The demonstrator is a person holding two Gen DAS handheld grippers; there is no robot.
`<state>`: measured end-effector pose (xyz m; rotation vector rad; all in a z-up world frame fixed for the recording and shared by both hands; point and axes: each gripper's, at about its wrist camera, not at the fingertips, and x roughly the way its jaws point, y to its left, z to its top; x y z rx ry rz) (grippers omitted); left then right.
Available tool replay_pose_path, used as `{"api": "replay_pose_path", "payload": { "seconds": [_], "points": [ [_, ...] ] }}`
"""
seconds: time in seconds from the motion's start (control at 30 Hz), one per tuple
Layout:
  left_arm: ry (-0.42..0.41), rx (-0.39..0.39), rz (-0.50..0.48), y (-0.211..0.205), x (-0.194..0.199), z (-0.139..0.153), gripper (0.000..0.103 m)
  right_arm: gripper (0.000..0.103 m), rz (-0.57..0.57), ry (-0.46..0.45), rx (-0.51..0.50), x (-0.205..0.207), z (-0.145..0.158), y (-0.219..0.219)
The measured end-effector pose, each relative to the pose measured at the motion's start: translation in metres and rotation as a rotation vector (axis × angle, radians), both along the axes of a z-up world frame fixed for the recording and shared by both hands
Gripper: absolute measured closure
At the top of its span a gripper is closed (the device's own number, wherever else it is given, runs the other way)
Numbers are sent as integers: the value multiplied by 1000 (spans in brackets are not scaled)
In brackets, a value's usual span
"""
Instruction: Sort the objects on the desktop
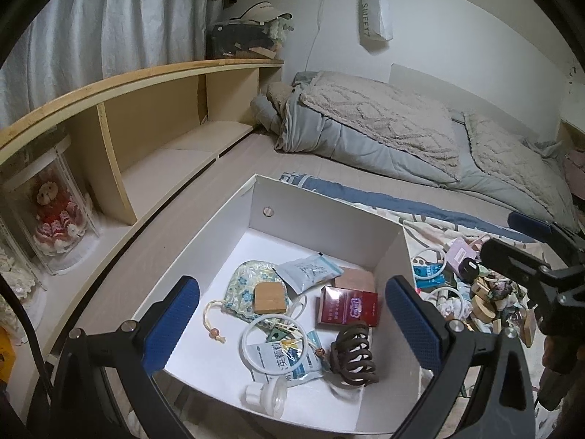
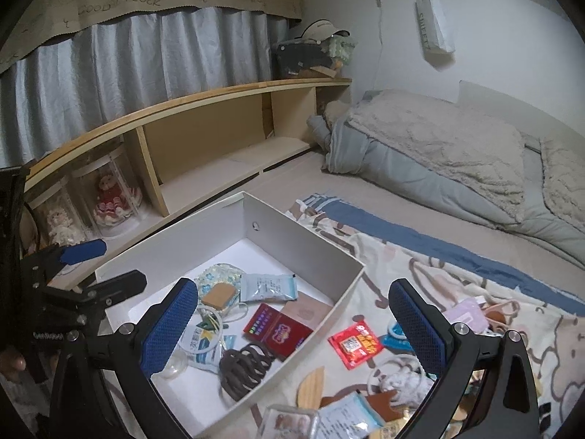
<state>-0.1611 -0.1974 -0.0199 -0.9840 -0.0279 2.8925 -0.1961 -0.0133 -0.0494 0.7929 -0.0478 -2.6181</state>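
A white box (image 1: 321, 216) lies on the bed and holds a floral pouch (image 1: 252, 274), a wooden block (image 1: 270, 298), sachets, a red carton (image 1: 347, 307), a white ring (image 1: 268, 344) and a brown hair claw (image 1: 353, 356). My left gripper (image 1: 292, 320) hovers open and empty over the box. To the right of the box, on the patterned sheet, loose items lie in a pile: a red sachet (image 2: 356, 344), a wooden piece (image 2: 312, 387), a clear block (image 2: 292, 420) and a pink box (image 2: 468, 311). My right gripper (image 2: 294, 327) is open and empty above the box's right wall (image 2: 347, 285).
A wooden shelf (image 1: 153, 77) runs along the left, with dolls in clear cases (image 1: 51, 212) in its near bay. A folded grey duvet (image 1: 384, 131) lies across the far end of the bed. A hand (image 2: 11, 364) shows at the left edge.
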Motion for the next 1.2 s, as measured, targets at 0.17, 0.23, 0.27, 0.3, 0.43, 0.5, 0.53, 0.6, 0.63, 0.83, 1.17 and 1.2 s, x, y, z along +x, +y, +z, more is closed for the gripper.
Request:
{"api": "replay_pose_path", "payload": {
  "seconds": [0.17, 0.23, 0.27, 0.3, 0.43, 0.5, 0.53, 0.6, 0.63, 0.83, 1.17, 1.2],
  "points": [
    [20, 4, -16, 11, 7, 10, 1, 0, -16, 2, 11, 14, 4, 15],
    [19, 0, -26, 17, 10, 13, 1, 0, -23, 5, 17, 20, 7, 22],
    [21, -2, -32, 20, 12, 14, 1, 0, -28, 7, 21, 24, 8, 26],
    [25, -4, -39, 23, 14, 15, 1, 0, -31, 8, 24, 27, 9, 30],
    [36, -8, -58, 33, 21, 20, 1, 0, -54, 12, 32, 43, 11, 47],
    [37, -11, -63, 37, 24, 21, 1, 0, -64, 14, 32, 48, 11, 53],
    [34, -14, -66, 39, 26, 21, 1, 0, -70, 16, 31, 52, 12, 57],
    [32, -22, -73, 43, 29, 21, 1, 0, -79, 21, 29, 58, 12, 66],
    [35, -27, -76, 46, 32, 22, 1, 0, -83, 26, 30, 61, 13, 70],
    [50, -26, -90, 57, 42, 24, 1, 0, -126, 50, 17, 77, 12, 99],
    [59, -26, -122, 85, 47, 26, 1, 0, -184, 55, -2, 93, 5, 137],
    [61, -28, -123, 87, 47, 26, 1, 0, -186, 54, -2, 95, 4, 140]
  ]
}}
